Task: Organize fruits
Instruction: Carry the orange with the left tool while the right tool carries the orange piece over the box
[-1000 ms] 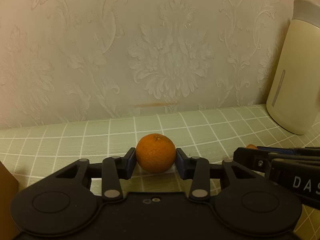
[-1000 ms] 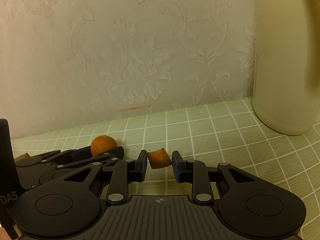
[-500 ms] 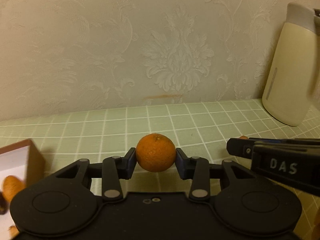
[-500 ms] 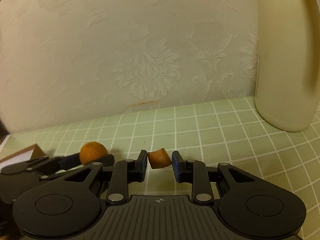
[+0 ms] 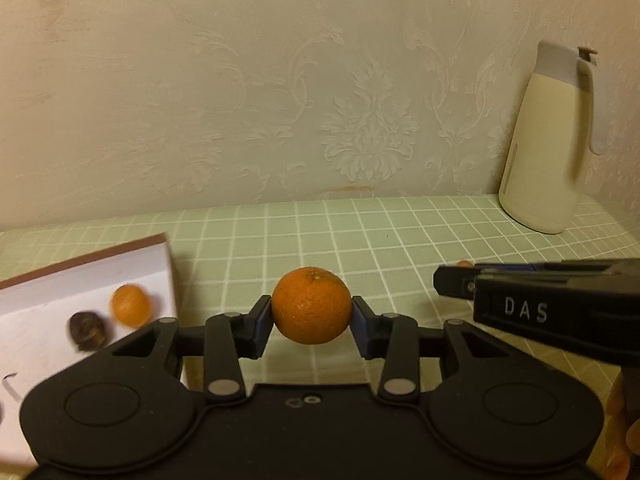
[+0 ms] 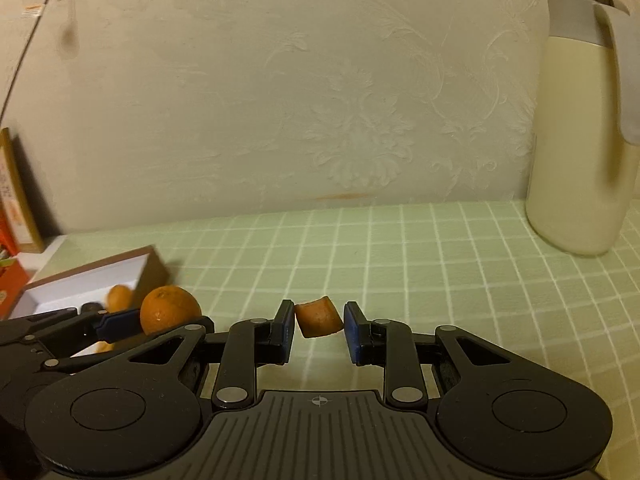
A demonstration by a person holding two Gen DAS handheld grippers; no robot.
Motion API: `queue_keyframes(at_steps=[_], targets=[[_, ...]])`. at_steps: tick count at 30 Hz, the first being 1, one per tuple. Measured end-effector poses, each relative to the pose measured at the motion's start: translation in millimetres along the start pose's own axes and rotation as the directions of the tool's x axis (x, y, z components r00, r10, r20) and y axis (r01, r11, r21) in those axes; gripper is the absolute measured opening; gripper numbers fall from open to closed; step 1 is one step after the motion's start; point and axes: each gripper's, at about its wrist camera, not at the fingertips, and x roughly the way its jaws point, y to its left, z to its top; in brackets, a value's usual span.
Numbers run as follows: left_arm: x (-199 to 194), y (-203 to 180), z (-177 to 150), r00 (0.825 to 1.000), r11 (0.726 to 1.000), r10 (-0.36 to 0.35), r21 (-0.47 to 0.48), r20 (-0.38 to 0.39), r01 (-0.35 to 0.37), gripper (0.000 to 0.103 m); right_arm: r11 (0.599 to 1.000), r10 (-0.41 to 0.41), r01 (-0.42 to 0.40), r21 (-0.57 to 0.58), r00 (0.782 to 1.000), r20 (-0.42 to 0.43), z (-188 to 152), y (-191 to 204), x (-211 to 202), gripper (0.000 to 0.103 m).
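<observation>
My left gripper is shut on a round orange mandarin, held above the green checked tablecloth. My right gripper is shut on a small orange-brown fruit piece, pinched between its blue pads. In the right wrist view the left gripper with its mandarin shows at the lower left. A shallow white box with brown sides lies at the left; in it sit an orange fruit and a dark brown one. The right gripper's arm crosses the left wrist view at the right.
A cream jug with a grey lid stands at the back right against the embossed wallpaper. An orange-and-white carton leans at the far left of the right wrist view, behind the box.
Both grippers have drawn back from the wall, up and to the left, each keeping its fruit. The white box with fruit in it has come into view at the left.
</observation>
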Motion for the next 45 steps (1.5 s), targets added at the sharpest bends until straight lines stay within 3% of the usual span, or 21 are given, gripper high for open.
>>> queue_keyframes(at_steps=[8, 19, 32, 45], targets=[[-43, 20, -13, 0.999, 0.999, 0.027, -0.022, 0.02, -0.027, 0.032, 0.997, 0.062, -0.061, -0.04, 0.998, 0.007, -18, 37, -28, 0.027], [-85, 59, -28, 0.991, 0.989, 0.127, -0.076, 0.041, -0.124, 0.032, 0.981, 0.169, -0.164, -0.103, 0.985, 0.033, -24, 93, -47, 0.027], [-129, 124, -45, 0.965, 0.954, 0.258, -0.172, 0.056, -0.245, 0.032, 0.937, 0.294, -0.281, -0.207, 0.955, 0.033, -40, 168, -49, 0.027], [-146, 179, -45, 0.928, 0.903, 0.369, -0.255, 0.054, -0.345, 0.032, 0.927, 0.324, -0.303, -0.221, 0.944, 0.066, -37, 189, -37, 0.027]])
